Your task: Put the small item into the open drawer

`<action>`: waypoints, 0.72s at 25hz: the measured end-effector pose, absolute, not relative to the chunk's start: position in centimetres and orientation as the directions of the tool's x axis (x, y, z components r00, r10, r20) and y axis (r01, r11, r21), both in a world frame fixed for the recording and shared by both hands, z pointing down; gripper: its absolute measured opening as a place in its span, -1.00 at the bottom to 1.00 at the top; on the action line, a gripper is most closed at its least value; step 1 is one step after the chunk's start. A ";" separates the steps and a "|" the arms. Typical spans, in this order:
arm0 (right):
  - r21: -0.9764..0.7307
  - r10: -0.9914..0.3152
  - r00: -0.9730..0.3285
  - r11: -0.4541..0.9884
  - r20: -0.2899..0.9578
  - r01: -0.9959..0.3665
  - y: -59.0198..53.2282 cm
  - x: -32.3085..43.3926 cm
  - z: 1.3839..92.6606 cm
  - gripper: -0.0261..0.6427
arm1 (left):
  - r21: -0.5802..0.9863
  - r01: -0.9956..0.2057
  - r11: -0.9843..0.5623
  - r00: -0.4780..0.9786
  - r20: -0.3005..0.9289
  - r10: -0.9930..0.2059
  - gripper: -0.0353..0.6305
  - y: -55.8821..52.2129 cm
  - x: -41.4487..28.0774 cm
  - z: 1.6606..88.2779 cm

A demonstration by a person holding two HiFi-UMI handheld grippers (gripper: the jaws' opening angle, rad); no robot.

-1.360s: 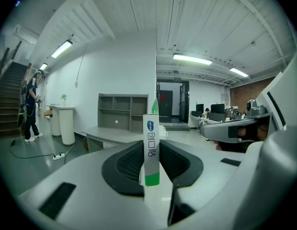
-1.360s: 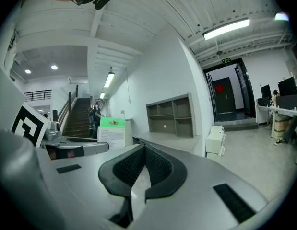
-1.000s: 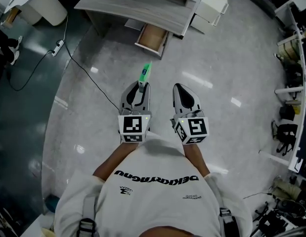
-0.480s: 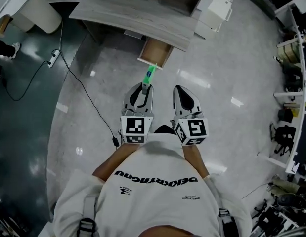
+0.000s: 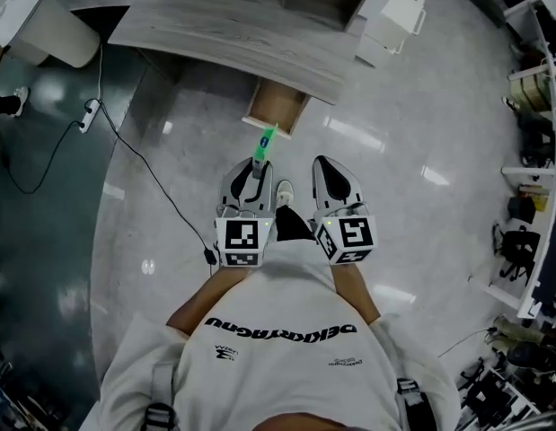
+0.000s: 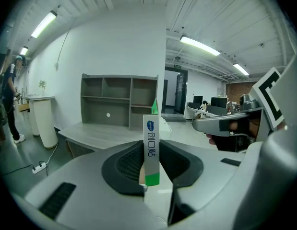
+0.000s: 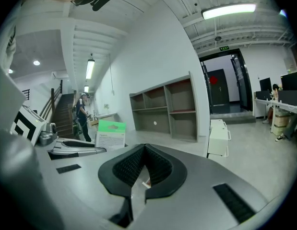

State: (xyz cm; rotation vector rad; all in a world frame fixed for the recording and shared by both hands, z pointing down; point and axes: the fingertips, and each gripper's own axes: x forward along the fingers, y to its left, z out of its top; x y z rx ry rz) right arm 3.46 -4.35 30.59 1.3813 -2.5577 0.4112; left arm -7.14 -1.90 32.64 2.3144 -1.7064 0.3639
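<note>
Small green-and-white box (image 5: 265, 141) is gripped in the left gripper's (image 5: 253, 167) jaws at mid-frame, just below the open drawer (image 5: 279, 108) under the grey surface (image 5: 224, 25). The right gripper's (image 5: 327, 164) jaws are closed on nothing.
</note>
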 end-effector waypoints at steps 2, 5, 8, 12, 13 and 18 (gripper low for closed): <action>-0.152 -0.775 -0.543 0.524 0.323 -0.838 -6.0 3.8 31.1 -0.84 | 0.052 -0.959 -0.278 0.278 0.359 -0.891 -0.59 -3.2 -7.0 33.4; -0.162 -0.761 -0.549 0.528 0.347 -0.834 -7.9 4.3 32.3 -0.83 | 0.048 -0.961 -0.272 0.269 0.389 -0.881 -0.59 -5.2 -6.6 34.7; -0.181 -0.739 -0.559 0.533 0.375 -0.826 -9.1 4.4 34.1 -0.83 | 0.037 -0.959 -0.279 0.269 0.417 -0.868 -0.59 -6.7 -6.2 36.5; -0.229 -0.705 -0.577 0.533 0.412 -0.815 -10.7 4.8 36.6 -0.83 | 0.033 -0.961 -0.275 0.260 0.452 -0.853 -0.59 -8.5 -6.1 38.6; -0.231 -0.699 -0.577 0.532 0.423 -0.814 -11.3 4.9 37.5 -0.83 | 0.041 -0.963 -0.268 0.256 0.463 -0.848 -0.58 -9.0 -6.1 39.4; -0.245 -0.672 -0.578 0.529 0.463 -0.812 -13.1 4.9 41.7 -0.83 | 0.055 -0.969 -0.240 0.234 0.513 -0.826 -0.58 -11.1 -6.2 44.1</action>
